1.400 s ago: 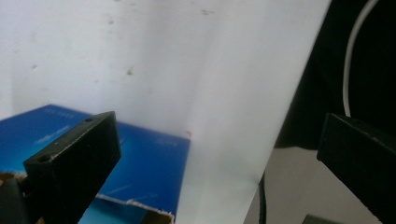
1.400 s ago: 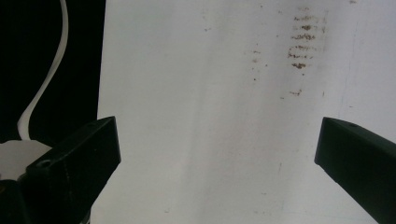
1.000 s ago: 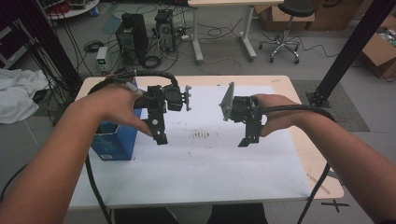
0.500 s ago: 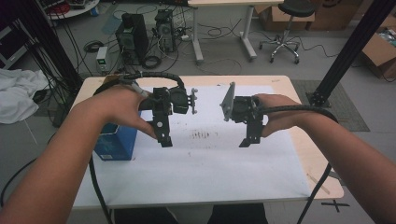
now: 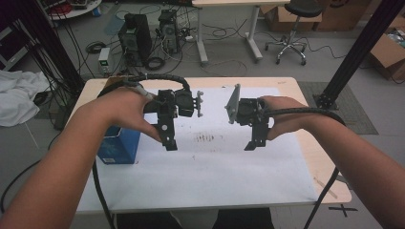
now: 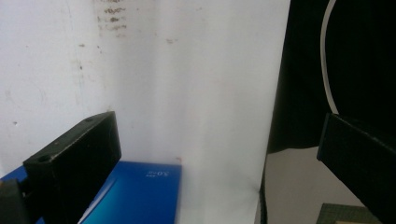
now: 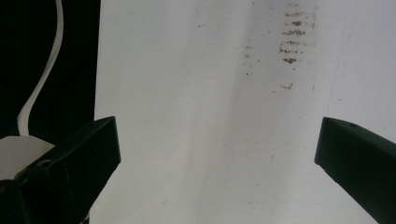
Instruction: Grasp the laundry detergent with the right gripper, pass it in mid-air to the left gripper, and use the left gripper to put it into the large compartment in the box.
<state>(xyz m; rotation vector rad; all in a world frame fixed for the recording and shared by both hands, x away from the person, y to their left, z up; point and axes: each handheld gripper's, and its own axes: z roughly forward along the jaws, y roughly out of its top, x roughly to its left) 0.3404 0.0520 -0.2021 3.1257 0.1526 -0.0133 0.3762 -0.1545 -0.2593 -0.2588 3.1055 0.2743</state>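
Note:
A blue box (image 5: 118, 150) stands at the left edge of the white table sheet (image 5: 205, 167); in the left gripper view the blue box (image 6: 140, 196) lies low between the jaws. My left gripper (image 5: 168, 141) hangs above the sheet just right of the box, jaws wide apart and empty. My right gripper (image 5: 255, 141) hovers over the sheet's middle right, pointing down, jaws also wide apart with nothing in them. Both hands hold the grippers clear of the surface.
Brown smudges (image 5: 205, 139) mark the sheet between the two grippers. The wooden table edge (image 5: 329, 176) shows at the right. Beyond the table are computer towers (image 5: 136, 36), an office chair (image 5: 298, 19) and a black frame post (image 5: 363, 43).
The left gripper has drifted slightly right and toward the near edge, away from the blue box. The right gripper has barely moved.

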